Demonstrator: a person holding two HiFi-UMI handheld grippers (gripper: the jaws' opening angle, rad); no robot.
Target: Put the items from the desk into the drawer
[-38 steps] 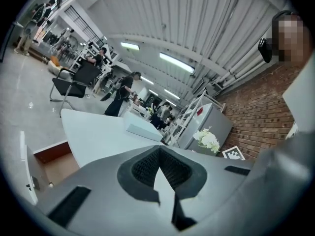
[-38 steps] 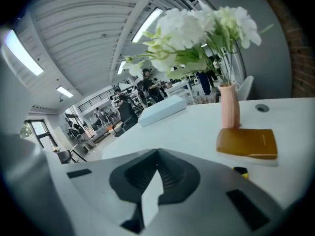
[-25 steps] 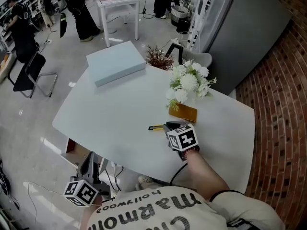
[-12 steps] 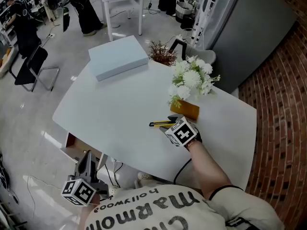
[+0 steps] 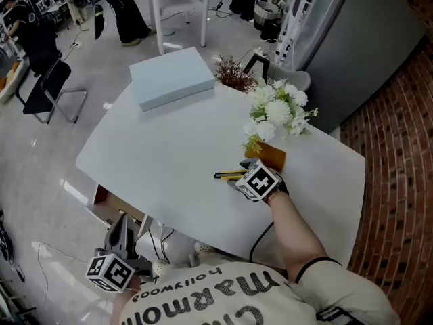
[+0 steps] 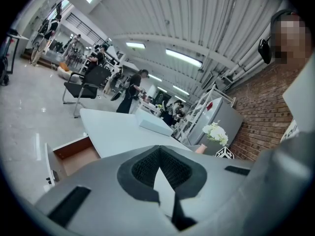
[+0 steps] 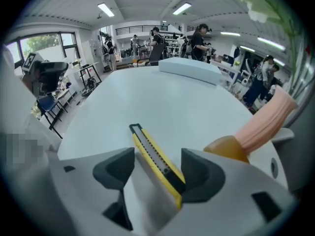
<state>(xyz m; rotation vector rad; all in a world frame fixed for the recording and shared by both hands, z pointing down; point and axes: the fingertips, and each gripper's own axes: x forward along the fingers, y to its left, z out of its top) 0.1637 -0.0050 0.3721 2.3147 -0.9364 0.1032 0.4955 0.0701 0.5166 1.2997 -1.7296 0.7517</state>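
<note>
Knife [image 7: 156, 157] sits straight below my right gripper [image 5: 238, 175], flat on the white desk [image 5: 169, 147], just left of the amber vase [image 5: 268, 156] near the middle of the head view. My jaws have just been opening and now stand wide apart, with the knife lying between them but neither pad pressing on it. In the right gripper view its long axis slants from lower right to upper left, so it crosses the gap askew, its near end close against the right-hand pad. I judge a small twist of the wrist would square the pads to its flanks before closing. It is a slim yellow cutter with a grey ridged strip down its length and a black tip and tail. My left gripper [image 5: 123, 223] hangs at lower left, jaws together on nothing, beside the open drawer [image 5: 101, 196], so the right hand is much nearer.
</note>
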